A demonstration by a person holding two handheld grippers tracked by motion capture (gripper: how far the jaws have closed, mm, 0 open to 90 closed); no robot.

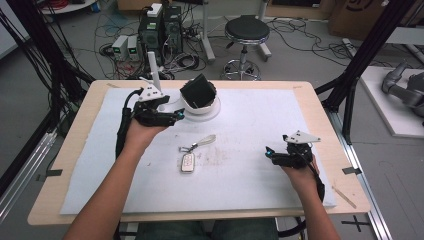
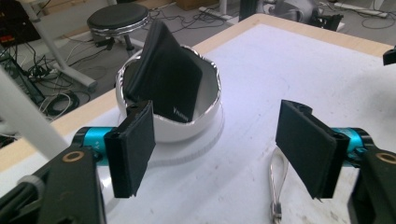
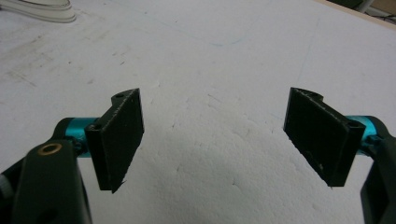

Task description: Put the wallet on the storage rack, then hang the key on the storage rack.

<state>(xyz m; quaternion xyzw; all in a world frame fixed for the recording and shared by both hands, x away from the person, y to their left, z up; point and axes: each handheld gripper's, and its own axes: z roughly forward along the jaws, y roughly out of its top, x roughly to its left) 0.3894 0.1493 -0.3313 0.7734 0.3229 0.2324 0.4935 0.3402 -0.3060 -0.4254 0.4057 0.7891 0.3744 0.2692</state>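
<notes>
Left gripper (image 2: 215,154), jaws wide, hovers just short of the white bowl (image 2: 205,126) with a black wallet (image 2: 168,79) leaning inside it (likely lining up to grab), right gripper (image 3: 212,140) also wide, idle above bare worktop (image 1: 260,120), key fob (image 1: 188,162) between them.

A light wooden table (image 1: 320,107) covered by a white foam sheet (image 1: 260,115) stands on a grey floor (image 1: 300,60). Beyond its far edge sits a round black stool (image 1: 246,30) on a chrome base, with computer towers (image 1: 160,30) and two small grey boxes (image 1: 125,47) to its left amid tangled cables (image 1: 185,62). Black frame posts (image 1: 367,50) rise at the right, and black cables (image 1: 45,60) hang at the left. Cardboard boxes (image 1: 352,17) stand far right. A white platform (image 1: 387,100) lies at the right edge.
</notes>
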